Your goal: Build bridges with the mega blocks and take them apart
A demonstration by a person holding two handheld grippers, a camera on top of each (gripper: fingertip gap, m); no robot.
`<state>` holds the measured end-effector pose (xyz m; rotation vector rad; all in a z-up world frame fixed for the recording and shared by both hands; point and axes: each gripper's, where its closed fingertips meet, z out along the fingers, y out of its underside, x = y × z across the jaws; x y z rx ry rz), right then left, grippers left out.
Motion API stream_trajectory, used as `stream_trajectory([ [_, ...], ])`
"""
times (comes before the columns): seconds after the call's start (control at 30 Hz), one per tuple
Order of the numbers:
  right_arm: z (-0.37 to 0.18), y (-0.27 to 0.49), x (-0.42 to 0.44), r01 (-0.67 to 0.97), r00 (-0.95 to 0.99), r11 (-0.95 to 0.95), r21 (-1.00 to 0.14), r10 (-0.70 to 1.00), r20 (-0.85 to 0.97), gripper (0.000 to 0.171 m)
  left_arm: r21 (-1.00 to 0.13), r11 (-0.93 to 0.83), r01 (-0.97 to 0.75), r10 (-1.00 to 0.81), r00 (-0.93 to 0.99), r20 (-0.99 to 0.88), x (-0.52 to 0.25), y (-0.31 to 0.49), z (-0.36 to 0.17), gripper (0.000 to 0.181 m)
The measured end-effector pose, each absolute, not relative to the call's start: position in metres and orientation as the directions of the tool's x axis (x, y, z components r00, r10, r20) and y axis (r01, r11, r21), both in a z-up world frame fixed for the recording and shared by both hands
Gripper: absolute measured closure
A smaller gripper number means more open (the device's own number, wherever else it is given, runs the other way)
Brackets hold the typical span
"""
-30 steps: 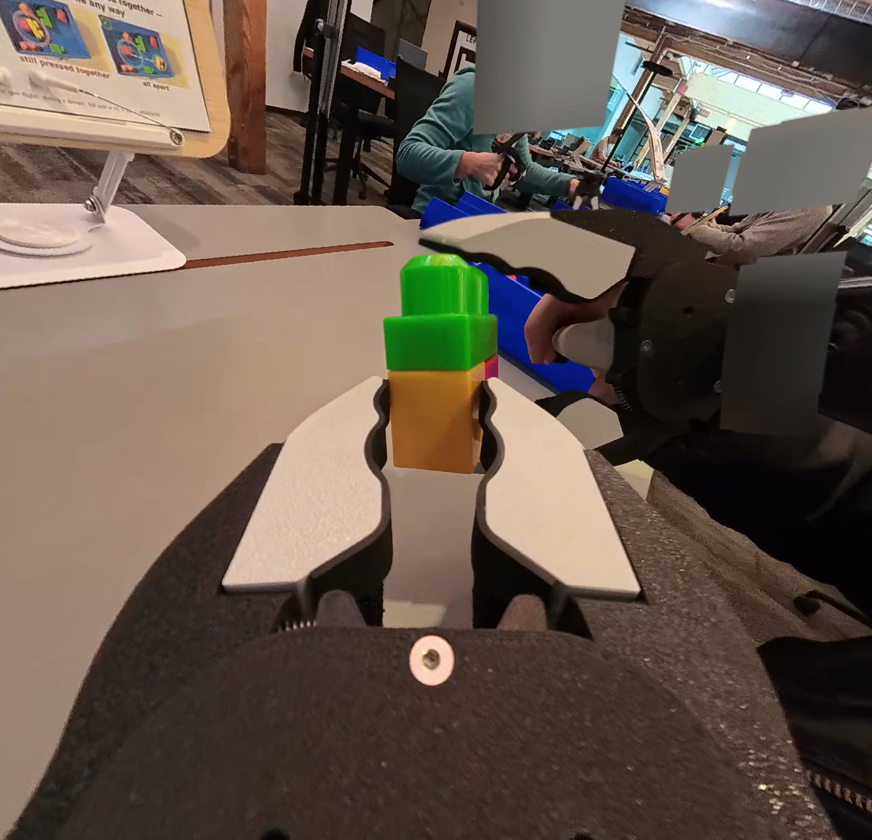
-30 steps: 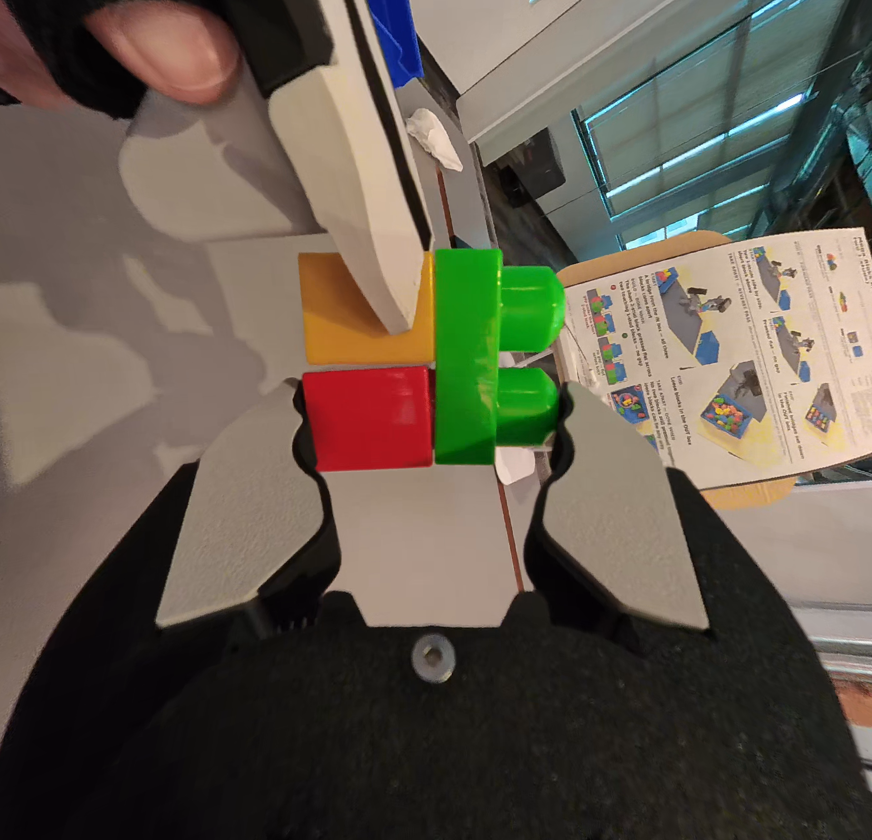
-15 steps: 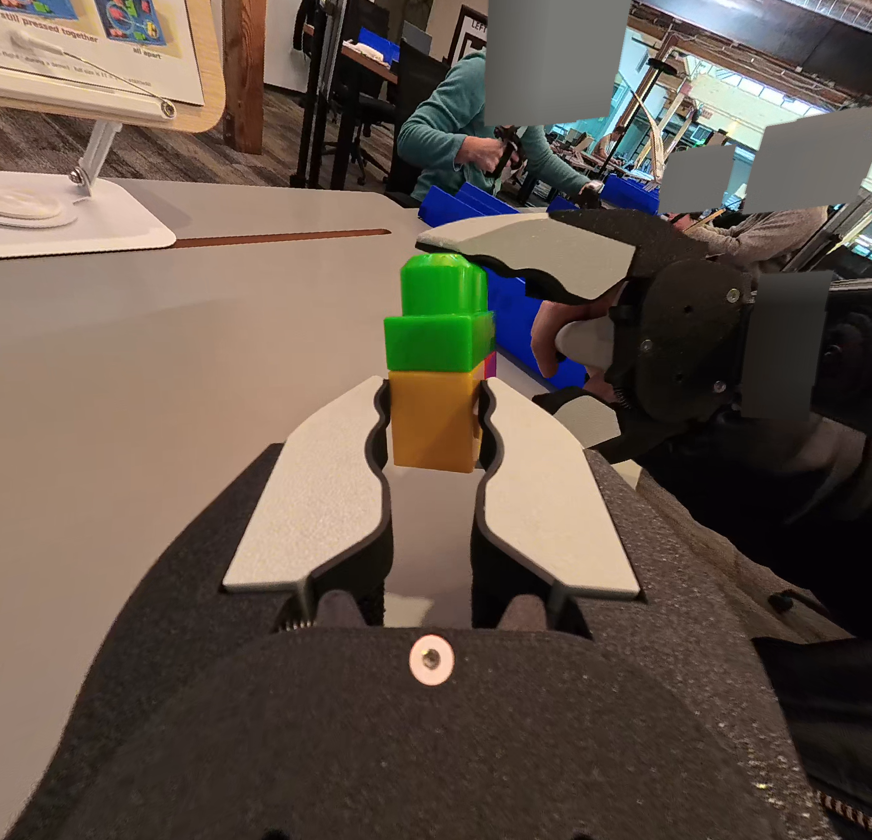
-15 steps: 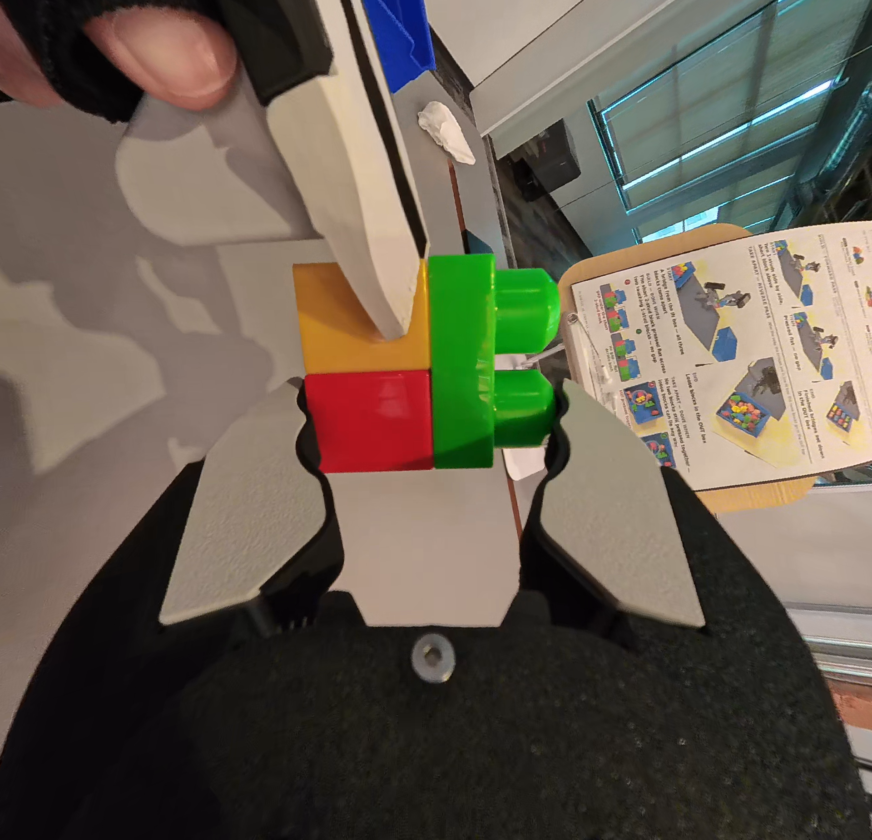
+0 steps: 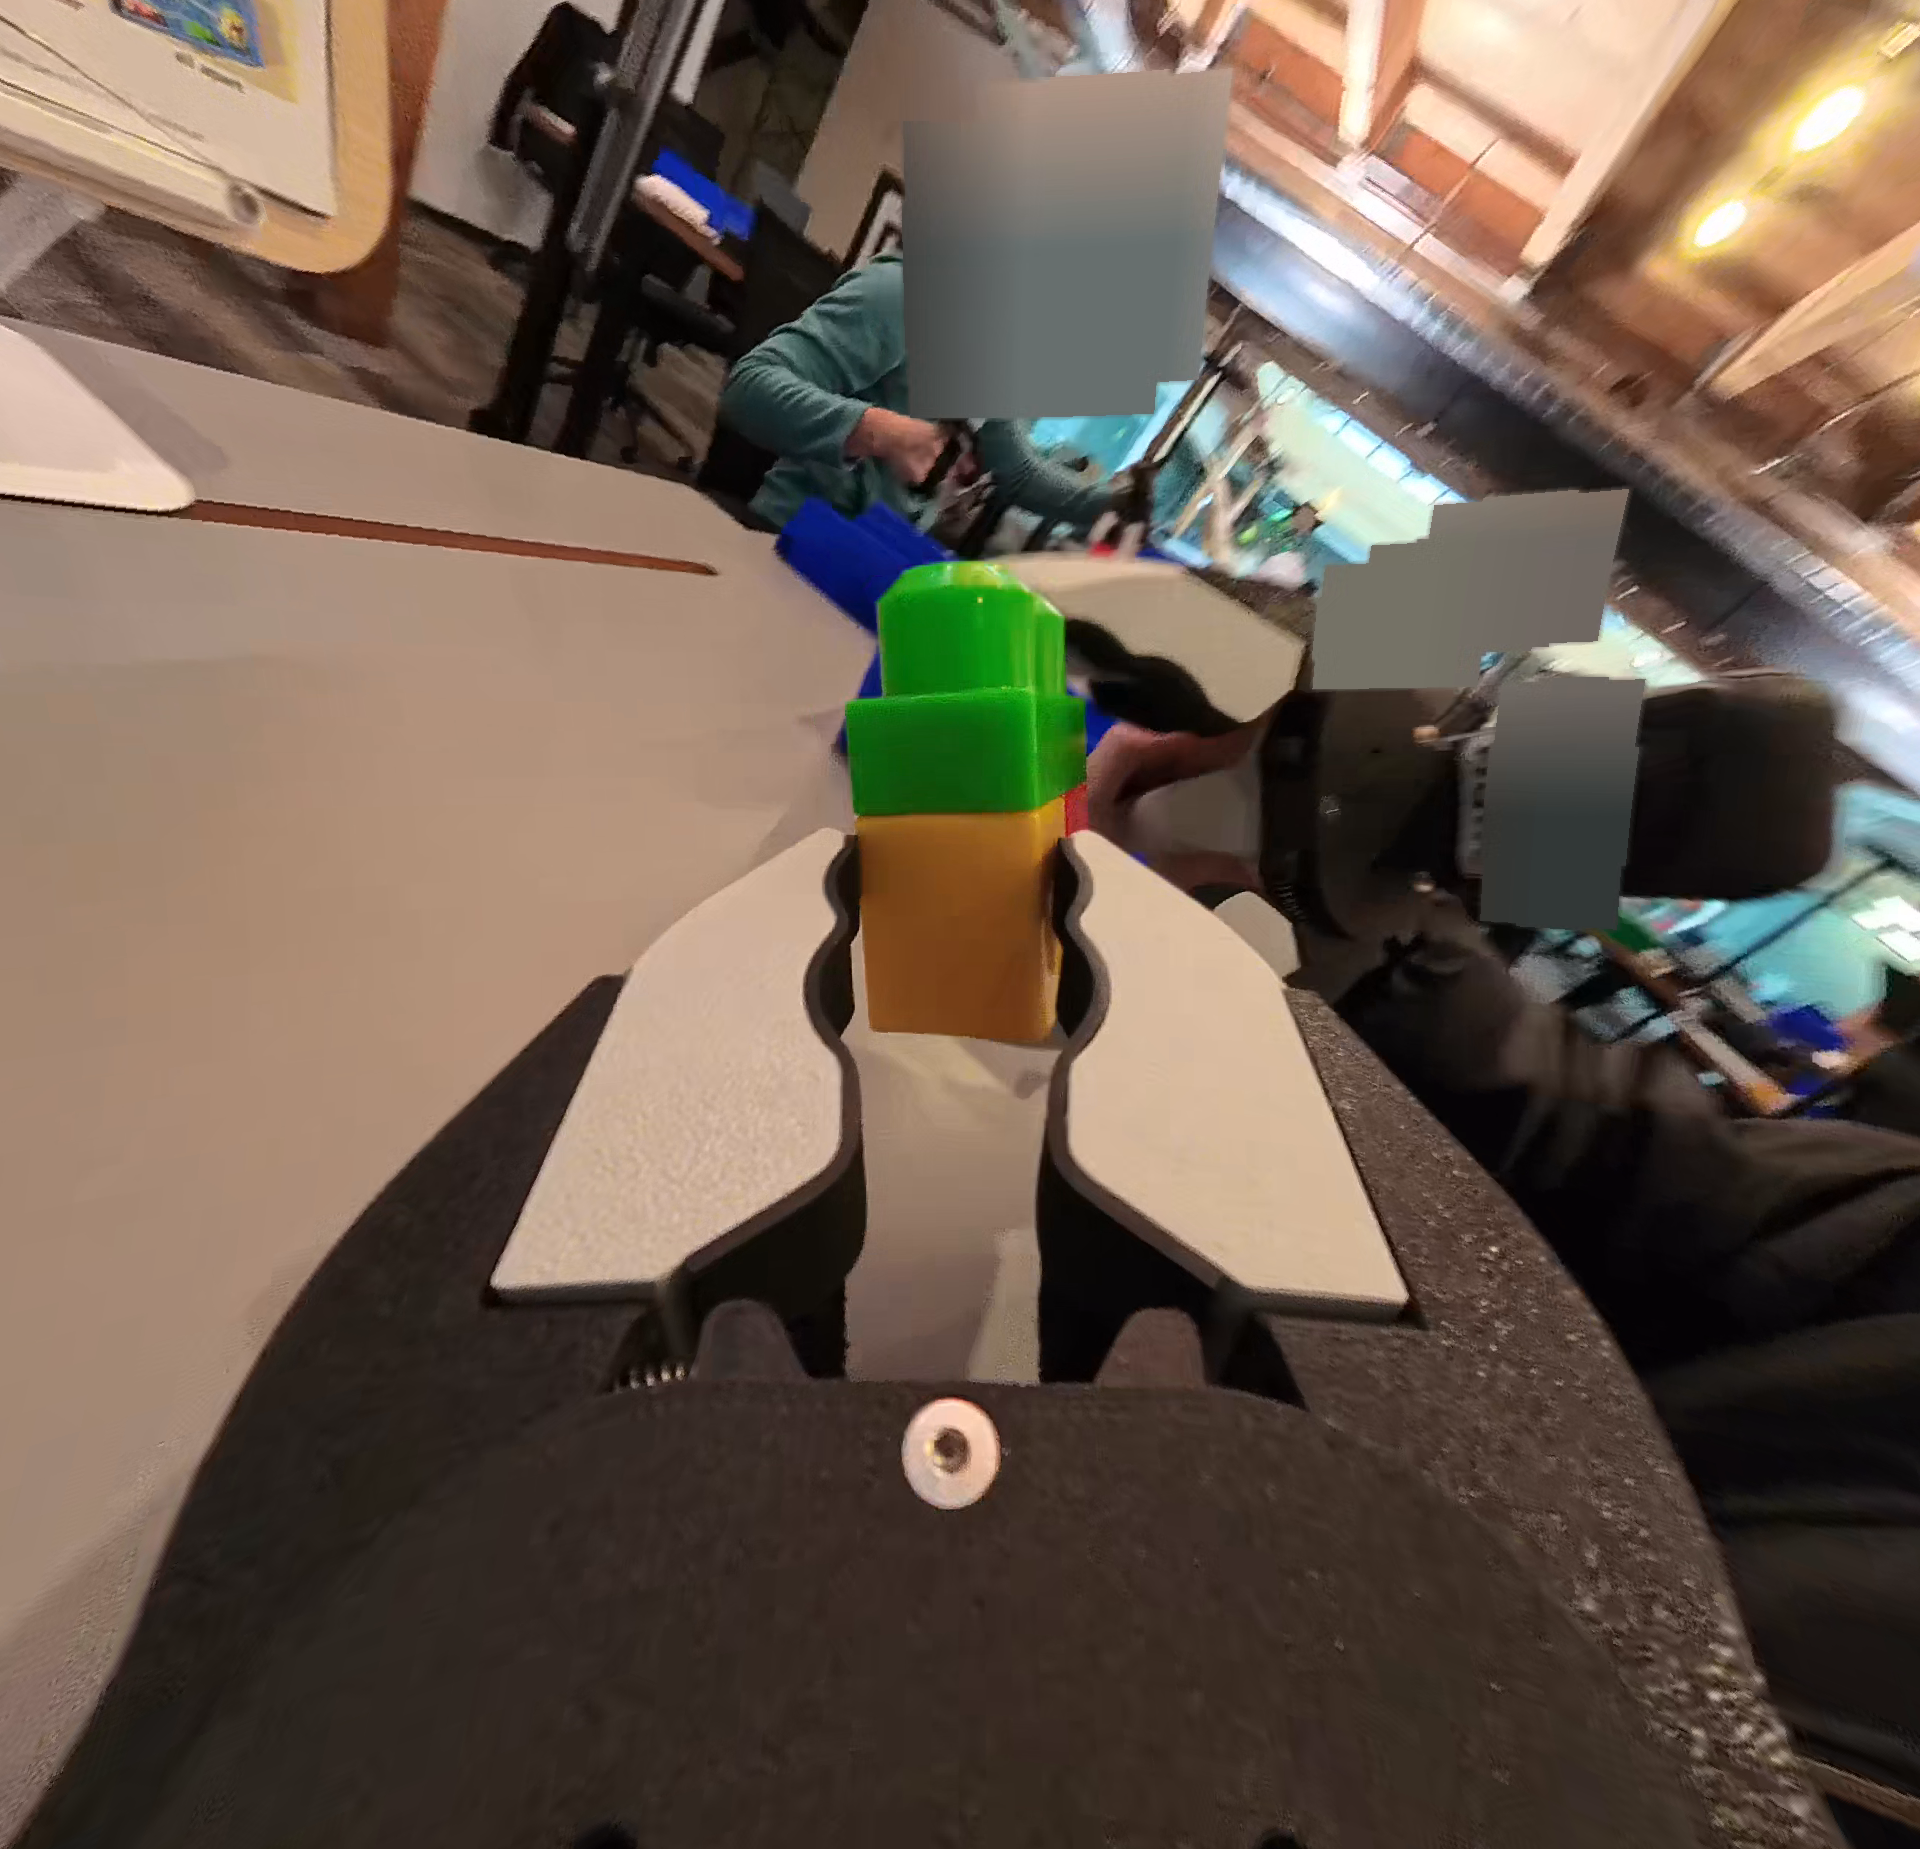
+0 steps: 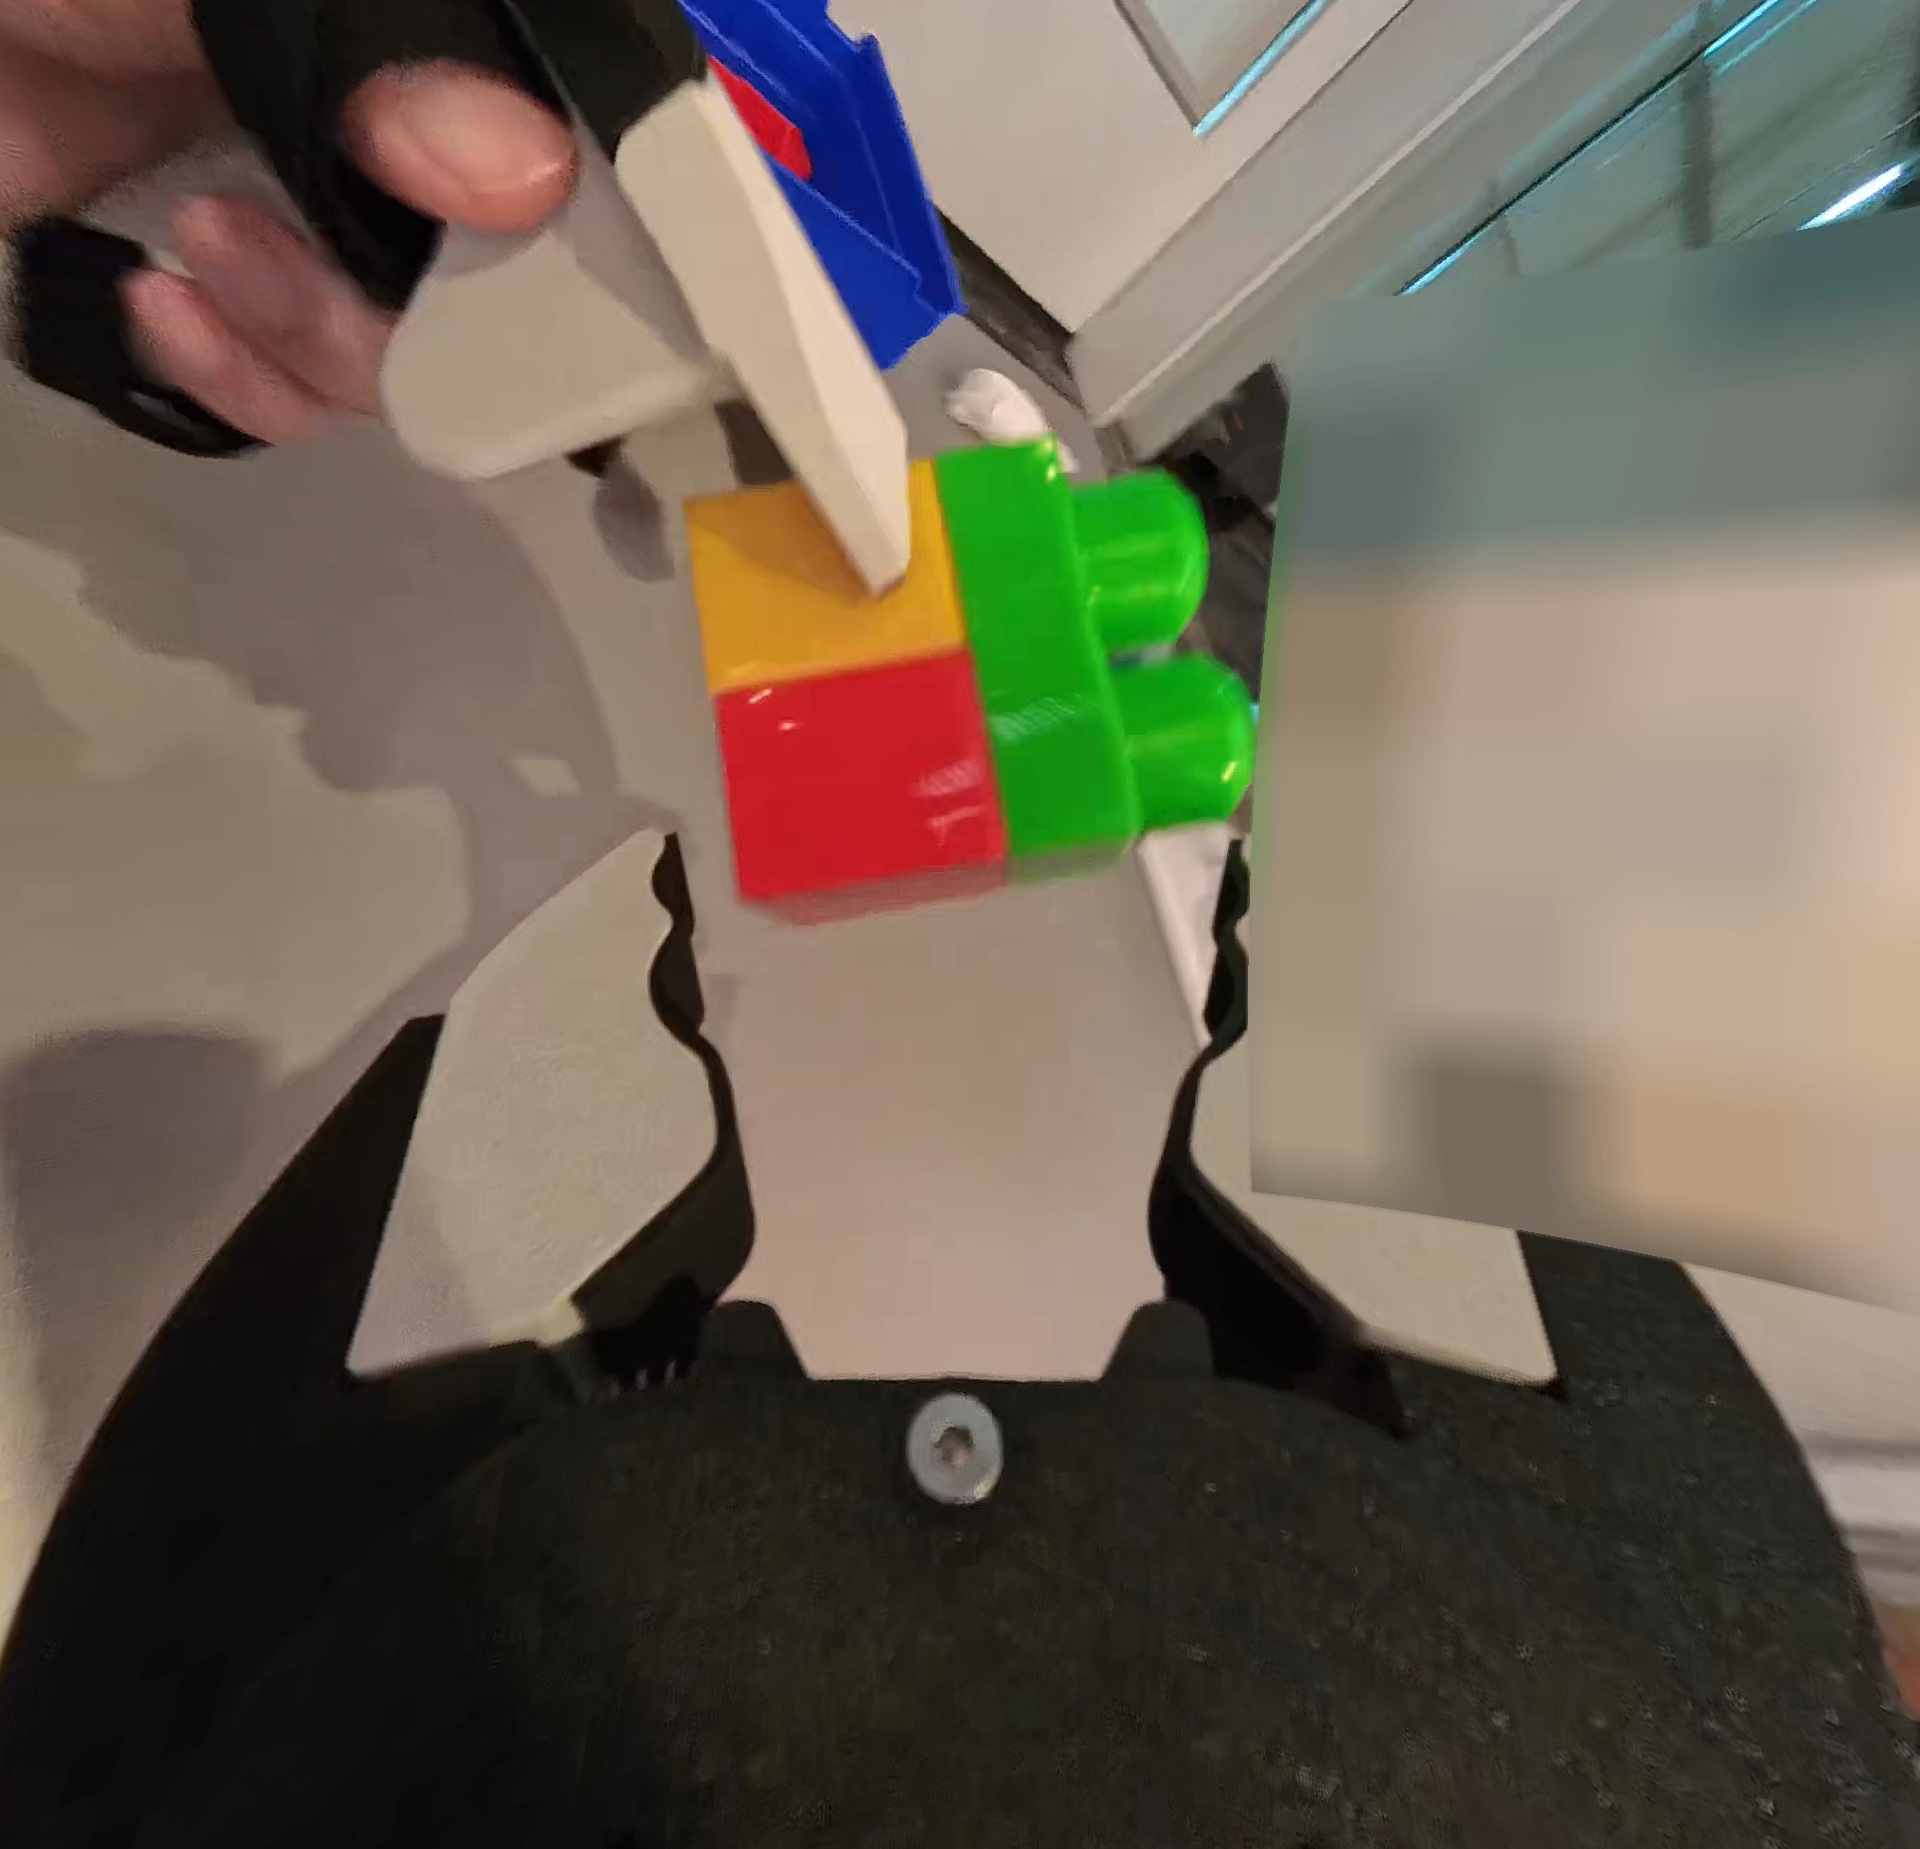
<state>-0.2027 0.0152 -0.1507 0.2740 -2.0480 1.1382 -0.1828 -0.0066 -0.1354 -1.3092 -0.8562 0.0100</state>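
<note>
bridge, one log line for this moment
left gripper: shut on yellow block | right gripper: open, off bridge | green block: joined to yellow, red block

Glossy plastic blocks (image 6: 862, 760), matt grainy hand-held gripper fingers (image 5: 707, 1072)

Green (image 6: 1049, 656), yellow (image 6: 821, 594), red blocks (image 6: 857, 771)

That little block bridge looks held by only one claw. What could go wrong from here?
The left gripper clamps only the yellow block; the red block and green block hang from it by press fit and might pop off. The right gripper is open and clear of them, so it could not catch them. Both views are blurred, hinting at fast motion.
</note>
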Motion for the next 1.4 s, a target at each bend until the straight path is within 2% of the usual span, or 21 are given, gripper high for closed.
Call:
stream_trajectory([
  [0.07, -0.159, 0.02, -0.193, -0.396, -0.827, 0.507, -0.766, 0.166, 0.537, 0.085, -0.817, 0.348, 0.46, 0.405, 0.713, 0.573, -0.18, -0.014, -0.129, 0.146],
  [0.17, -0.155, 0.022, -0.181, -0.045, -0.984, 0.3, -0.953, 0.154, 0.095, 0.088, -0.835, 0.338, 0.435, 0.405, 0.733, 0.546, -0.178, -0.017, -0.128, 0.146],
  [0.27, -0.133, 0.023, -0.174, 0.276, -0.961, 0.105, -0.955, 0.024, -0.275, 0.104, -0.854, 0.31, 0.417, 0.401, 0.758, 0.515, -0.172, -0.01, -0.128, 0.146],
  [0.33, -0.118, 0.026, -0.174, 0.378, -0.924, 0.028, -0.925, -0.055, -0.379, 0.118, -0.88, 0.283, 0.382, 0.417, 0.777, 0.472, -0.17, -0.006, -0.127, 0.146],
  [0.43, -0.114, 0.032, -0.175, 0.396, -0.913, 0.065, -0.916, -0.073, -0.4, 0.12, -0.924, 0.207, 0.322, 0.43, 0.818, 0.382, -0.161, 0.001, -0.128, 0.146],
  [0.6, -0.126, 0.046, -0.153, 0.217, -0.94, 0.414, -0.884, -0.157, -0.304, 0.12, -0.969, 0.014, 0.248, 0.437, 0.87, 0.229, -0.15, 0.008, -0.141, 0.146],
  [0.73, -0.141, 0.049, -0.148, 0.095, -0.945, 0.632, -0.769, -0.185, -0.269, 0.112, -0.969, -0.06, 0.242, 0.397, 0.896, 0.199, -0.142, 0.018, -0.148, 0.146],
  [0.83, -0.157, 0.049, -0.141, 0.041, -0.937, 0.74, -0.672, -0.205, -0.283, 0.114, -0.969, -0.082, 0.235, 0.377, 0.907, 0.188, -0.138, 0.026, -0.149, 0.146],
  [0.9, -0.165, 0.047, -0.141, 0.029, -0.94, 0.771, -0.636, -0.196, -0.28, 0.121, -0.969, -0.095, 0.23, 0.37, 0.912, 0.18, -0.136, 0.03, -0.15, 0.146],
  [0.97, -0.169, 0.047, -0.137, 0.02, -0.933, 0.778, -0.628, -0.211, -0.291, 0.136, -0.969, -0.102, 0.225, 0.379, 0.909, 0.172, -0.137, 0.03, -0.151, 0.146],
  [1.13, -0.175, 0.047, -0.139, 0.0, -0.944, 0.757, -0.653, -0.215, -0.249, 0.136, -0.976, -0.101, 0.195, 0.395, 0.908, 0.14, -0.138, 0.031, -0.151, 0.144],
  [1.27, -0.18, 0.06, -0.148, 0.024, -0.952, 0.761, -0.648, -0.181, -0.248, 0.136, -0.981, -0.058, 0.186, 0.432, 0.89, 0.144, -0.144, 0.022, -0.141, 0.123],
  [1.4, -0.171, 0.106, -0.171, 0.066, -0.971, 0.784, -0.617, -0.093, -0.222, 0.136, -0.979, -0.036, 0.203, 0.459, 0.873, 0.164, -0.144, 0.002, -0.144, 0.125],
])
